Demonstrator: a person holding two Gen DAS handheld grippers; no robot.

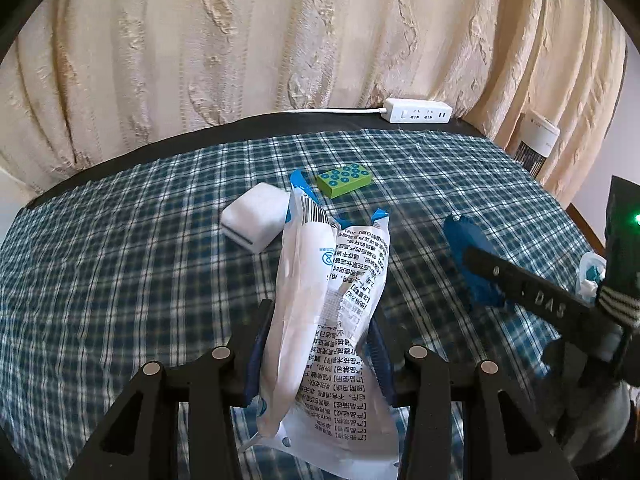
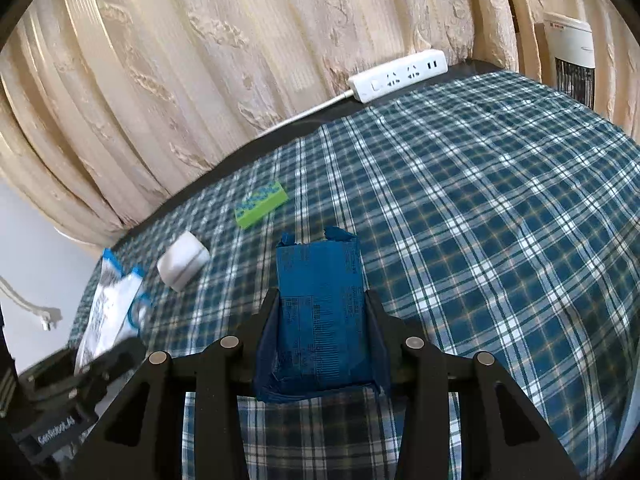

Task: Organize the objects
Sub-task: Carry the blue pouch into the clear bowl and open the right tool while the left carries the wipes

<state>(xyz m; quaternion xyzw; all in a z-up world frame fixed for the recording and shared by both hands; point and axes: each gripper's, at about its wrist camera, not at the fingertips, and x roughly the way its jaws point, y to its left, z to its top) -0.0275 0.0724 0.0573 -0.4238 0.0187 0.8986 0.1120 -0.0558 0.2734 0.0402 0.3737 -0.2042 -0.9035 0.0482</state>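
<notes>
Left wrist: white printed pouch clamped in your left hand-held gripper, lifted above the plaid desk; white box and green block lie beyond. Right wrist: blue packet pinched in your right hand-held gripper; both seem mid-carry, so next choose a drop spot.

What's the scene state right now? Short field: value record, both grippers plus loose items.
left gripper: shut on white printed pouch, held above the cloth
right gripper: shut on dark blue packet
surface: blue plaid cloth
loose on cloth: white case; green block with blue dots, behind the case
back edge: white power strip, cord running left, against the cream curtain
far right: white appliance with a grille, type unclear
</notes>
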